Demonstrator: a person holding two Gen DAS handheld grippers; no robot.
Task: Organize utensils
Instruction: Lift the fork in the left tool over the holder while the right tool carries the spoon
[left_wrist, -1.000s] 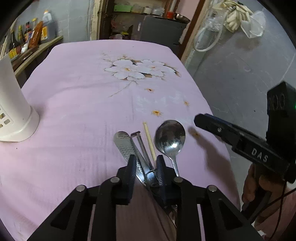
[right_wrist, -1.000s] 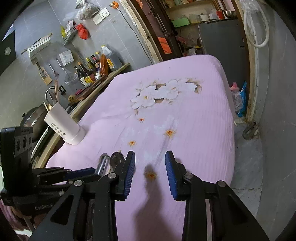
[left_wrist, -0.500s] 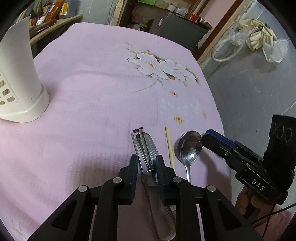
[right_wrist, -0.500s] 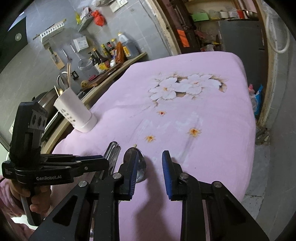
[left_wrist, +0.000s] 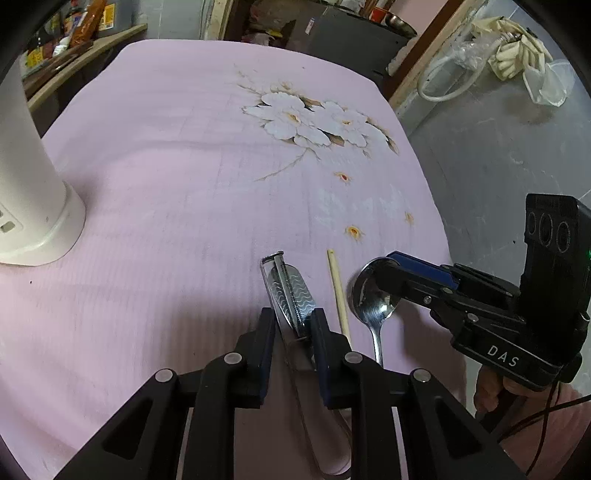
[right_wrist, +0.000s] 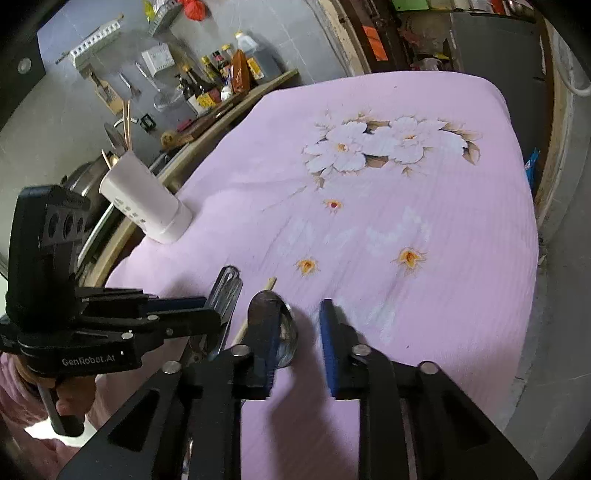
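A steel peeler (left_wrist: 279, 275) lies on a wavy-patterned metal utensil (left_wrist: 297, 295) on the pink cloth. My left gripper (left_wrist: 293, 328) is shut on the pair, its pads against their sides. To the right lie one wooden chopstick (left_wrist: 338, 288) and a steel spoon (left_wrist: 373, 301). In the right wrist view my right gripper (right_wrist: 297, 332) straddles the spoon's bowl (right_wrist: 289, 326). Its jaws are closing, with the bowl beside the left pad and the right pad still apart from it. The left gripper (right_wrist: 207, 314) shows there too, on the peeler (right_wrist: 227, 291).
A white slotted utensil holder (right_wrist: 144, 199) with chopsticks in it stands at the table's left edge, also large in the left wrist view (left_wrist: 33, 206). The flowered pink tablecloth (left_wrist: 207, 177) stretches ahead. A shelf with bottles (right_wrist: 221, 81) runs behind. The table's right edge drops to a grey floor.
My right gripper has moved left, from bare cloth onto the spoon's bowl, and its jaws have narrowed. My left gripper has shifted slightly while staying on the peeler and patterned utensil.
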